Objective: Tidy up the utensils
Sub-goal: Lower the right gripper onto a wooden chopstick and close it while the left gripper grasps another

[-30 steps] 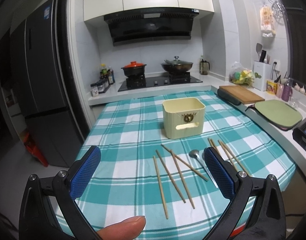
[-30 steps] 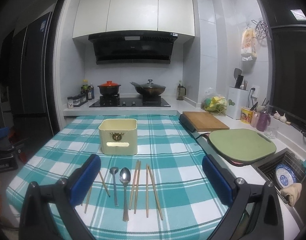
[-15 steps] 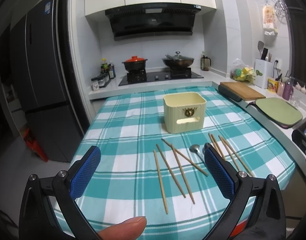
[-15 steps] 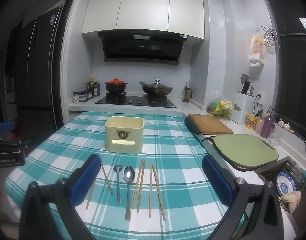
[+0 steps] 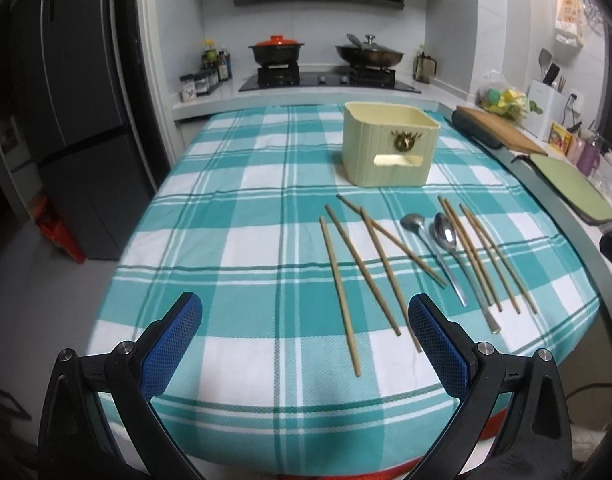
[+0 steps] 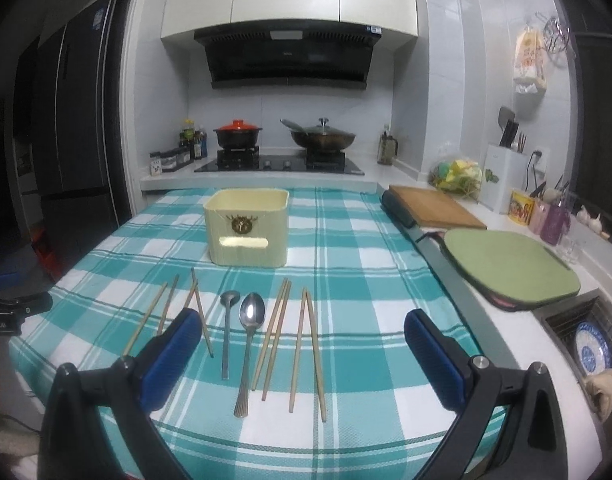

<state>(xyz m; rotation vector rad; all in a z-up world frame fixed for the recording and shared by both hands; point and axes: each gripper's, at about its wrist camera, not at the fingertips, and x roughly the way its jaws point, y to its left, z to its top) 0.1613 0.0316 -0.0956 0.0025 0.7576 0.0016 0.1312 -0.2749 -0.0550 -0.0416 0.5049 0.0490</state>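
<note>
Several wooden chopsticks lie spread on the teal checked tablecloth, with a small ladle and a metal spoon among them. A cream utensil box stands upright behind them. In the right wrist view the chopsticks, the spoon, the ladle and the box lie ahead. My left gripper is open and empty, above the near ends of the left chopsticks. My right gripper is open and empty, above the near ends of the right chopsticks.
A green board and a wooden cutting board lie on the counter to the right. A sink with a blue plate is at the far right. A stove with pots is behind. A fridge stands left.
Both grippers have moved forward and tilted down over the table, so the utensils sit closer. Both stay open. The fingertip at the bottom of the left view is gone.
</note>
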